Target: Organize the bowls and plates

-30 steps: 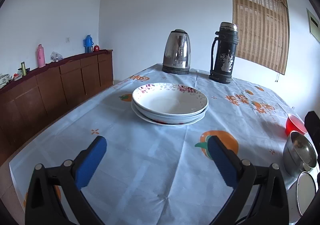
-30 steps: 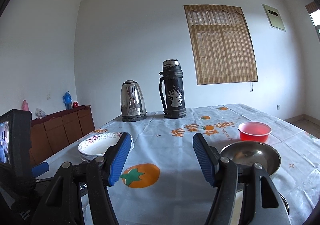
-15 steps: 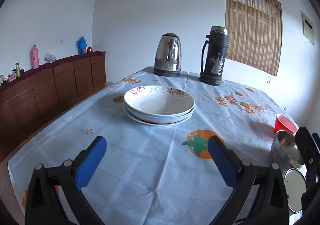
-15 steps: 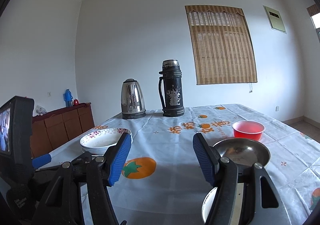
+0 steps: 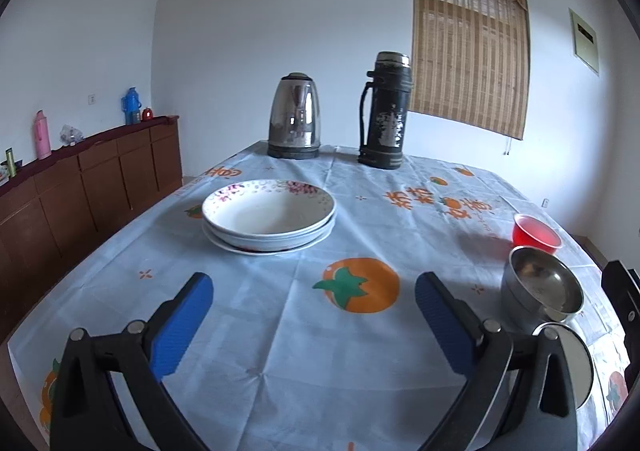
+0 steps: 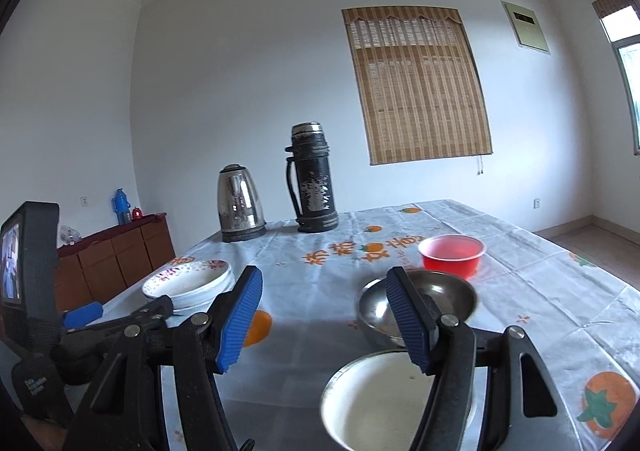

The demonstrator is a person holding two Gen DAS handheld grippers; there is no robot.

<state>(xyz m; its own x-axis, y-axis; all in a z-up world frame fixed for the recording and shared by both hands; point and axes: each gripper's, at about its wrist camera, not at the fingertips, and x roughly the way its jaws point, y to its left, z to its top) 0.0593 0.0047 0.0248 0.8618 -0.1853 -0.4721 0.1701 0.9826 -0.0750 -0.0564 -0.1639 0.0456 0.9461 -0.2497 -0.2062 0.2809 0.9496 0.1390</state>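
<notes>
Left gripper (image 5: 314,309) released, gripping nothing. Right gripper (image 6: 324,311) likewise, above steel bowl (image 6: 444,293). Plates (image 5: 269,213) stacked beyond.

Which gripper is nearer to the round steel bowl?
Right. The right gripper has the steel bowl just ahead; the left gripper has it far off to its right.

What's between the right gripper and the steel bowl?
Nothing visible. The right gripper is open and empty, and the steel bowl sits just beyond its right-hand finger. Only bare tablecloth shows between its fingers; the white bowl lies below them.
</notes>
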